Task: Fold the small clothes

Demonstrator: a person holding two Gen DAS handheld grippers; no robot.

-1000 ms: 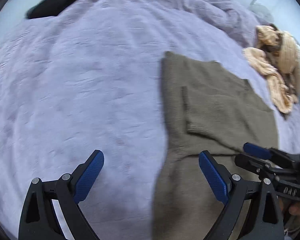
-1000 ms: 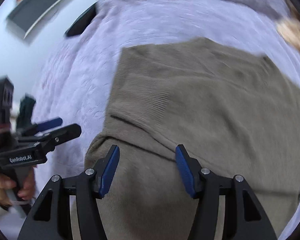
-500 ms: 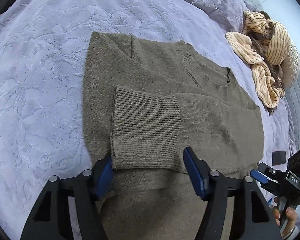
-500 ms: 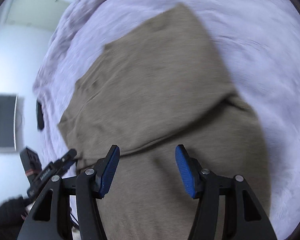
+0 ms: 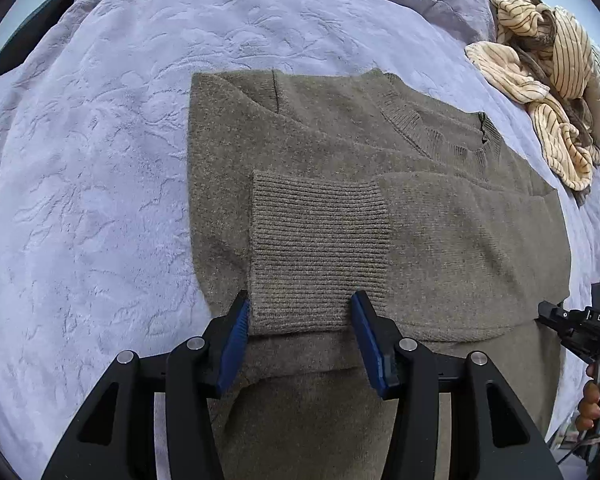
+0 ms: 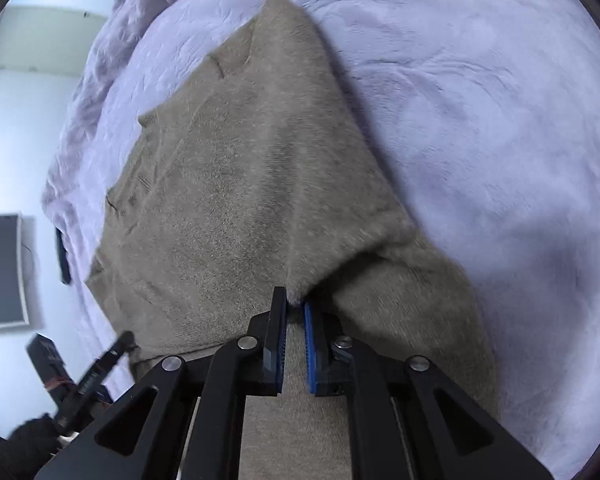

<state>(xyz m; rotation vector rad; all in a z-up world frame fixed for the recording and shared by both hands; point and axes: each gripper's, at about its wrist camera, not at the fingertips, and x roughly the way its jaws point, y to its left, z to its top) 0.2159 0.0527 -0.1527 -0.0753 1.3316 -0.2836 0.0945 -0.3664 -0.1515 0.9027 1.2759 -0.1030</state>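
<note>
Blue-padded fingers of the left gripper [image 5: 300, 332] stand partly apart, having just been closing — the ribbed cuff [image 5: 320, 256] of the olive sweater [image 5: 460, 232] lies between them, its corners touching the pads or very near them; whether they press I cannot tell. That cuff belongs to a sleeve folded across the sweater's body, below the ribbed neckline [image 5: 440, 136].

In the right wrist view, the right gripper [image 6: 296, 320] has just been closing too; its jaws are almost together with a pinch of the sweater's edge between the tips, and the knit rises into a small ridge there. In the left wrist view this gripper shows at the sweater's right edge, held by a hand [image 5: 596, 404].

Beneath the sweater spreads a lilac textured blanket [image 5: 100, 160], the sweater flat on it — beyond the far right corner sits a heap of cream striped clothes [image 5: 540, 80], apart from the sweater.
</note>
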